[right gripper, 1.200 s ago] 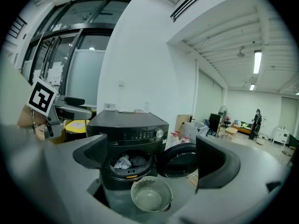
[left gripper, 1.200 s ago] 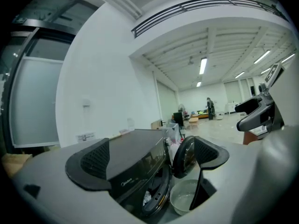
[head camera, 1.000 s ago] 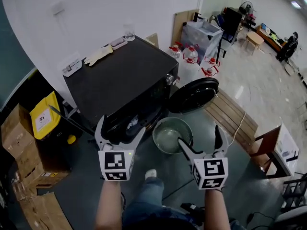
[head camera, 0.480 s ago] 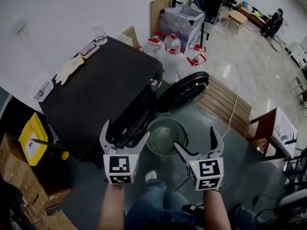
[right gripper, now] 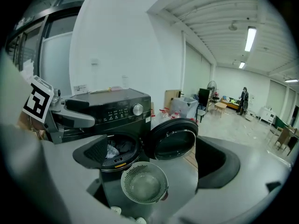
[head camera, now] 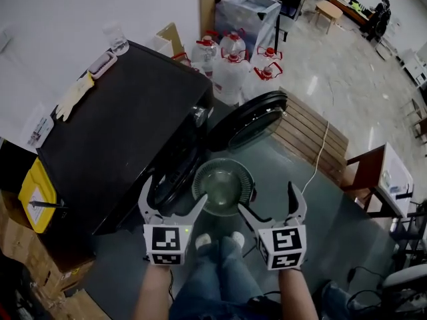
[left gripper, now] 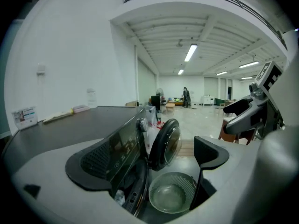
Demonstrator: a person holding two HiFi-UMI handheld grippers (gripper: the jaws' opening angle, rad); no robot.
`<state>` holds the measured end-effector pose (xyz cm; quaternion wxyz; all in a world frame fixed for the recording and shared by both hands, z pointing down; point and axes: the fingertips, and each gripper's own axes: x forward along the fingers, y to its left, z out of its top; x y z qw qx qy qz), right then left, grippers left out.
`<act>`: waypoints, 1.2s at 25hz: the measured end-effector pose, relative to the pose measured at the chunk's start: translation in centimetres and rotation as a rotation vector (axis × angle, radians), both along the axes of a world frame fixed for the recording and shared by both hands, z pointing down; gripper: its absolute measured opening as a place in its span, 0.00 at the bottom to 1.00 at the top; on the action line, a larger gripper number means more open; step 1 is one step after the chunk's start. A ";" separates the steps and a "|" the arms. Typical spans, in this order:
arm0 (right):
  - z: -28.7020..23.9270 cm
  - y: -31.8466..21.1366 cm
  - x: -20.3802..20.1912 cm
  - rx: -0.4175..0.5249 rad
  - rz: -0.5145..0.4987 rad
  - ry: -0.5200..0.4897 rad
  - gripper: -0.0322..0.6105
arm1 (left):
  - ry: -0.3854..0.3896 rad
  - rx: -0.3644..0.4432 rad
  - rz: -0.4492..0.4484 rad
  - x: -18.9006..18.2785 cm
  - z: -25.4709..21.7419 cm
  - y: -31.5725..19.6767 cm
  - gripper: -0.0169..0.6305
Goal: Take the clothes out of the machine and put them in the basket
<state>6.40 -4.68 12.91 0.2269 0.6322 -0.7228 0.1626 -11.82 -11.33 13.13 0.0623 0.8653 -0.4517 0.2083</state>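
A black front-loading washing machine [head camera: 120, 132] stands with its round door [head camera: 247, 121] swung open to the right. Clothes [right gripper: 117, 148], white and dark, show inside the drum in the right gripper view. A pale green slotted basket [head camera: 223, 185] sits on the floor in front of the drum; nothing lies in it. My left gripper [head camera: 171, 204] hangs open just above the machine's front edge, left of the basket. My right gripper [head camera: 272, 204] is open to the basket's right. Both hold nothing.
Several water jugs [head camera: 230, 62] stand behind the machine. A wooden pallet [head camera: 310, 139] lies to the right of the door, and a chair [head camera: 380, 182] farther right. A yellow bin [head camera: 33, 195] and cardboard boxes [head camera: 20, 245] are at the left. My shoes [head camera: 219, 241] sit near the basket.
The view has tilted so the machine and basket sit lower and closer. Both grippers stay open and level, now nearer the basket's two sides.
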 end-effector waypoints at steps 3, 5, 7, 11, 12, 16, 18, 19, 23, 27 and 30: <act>1.7 -0.5 0.9 -0.016 -0.019 -0.015 0.94 | -0.020 -0.040 -0.003 1.3 2.8 0.4 0.90; 3.1 -1.1 1.4 -0.023 -0.038 -0.026 0.94 | -0.027 -0.070 -0.006 2.0 5.1 0.6 0.90; 4.8 -1.5 1.6 -0.033 -0.054 -0.039 0.94 | -0.025 -0.102 -0.019 2.3 7.3 0.6 0.90; 9.1 -1.4 2.9 -0.060 -0.049 -0.053 0.94 | -0.076 -0.133 -0.036 2.3 11.7 0.6 0.90; 10.3 -1.5 3.2 -0.068 -0.048 -0.054 0.94 | -0.094 -0.137 -0.037 2.2 12.8 0.6 0.90; 14.5 -2.2 4.2 -0.065 -0.051 -0.041 0.94 | -0.135 -0.155 -0.028 2.0 17.1 0.1 0.90; 16.5 -2.5 4.7 -0.051 -0.045 -0.033 0.94 | -0.153 -0.158 -0.023 1.9 19.2 -0.3 0.90; 17.7 -2.7 5.0 -0.048 -0.039 -0.029 0.94 | -0.158 -0.157 -0.018 1.9 20.3 -0.6 0.90; 23.0 -3.0 4.9 -0.069 -0.032 -0.035 0.94 | -0.186 -0.158 -0.002 2.0 25.0 -1.9 0.90; 26.8 -2.7 3.4 -0.079 -0.057 -0.045 0.94 | -0.236 -0.149 0.005 1.1 28.6 -2.6 0.90; 29.4 -3.5 2.6 -0.077 -0.078 -0.034 0.94 | -0.267 -0.137 0.024 0.7 31.1 -4.1 0.90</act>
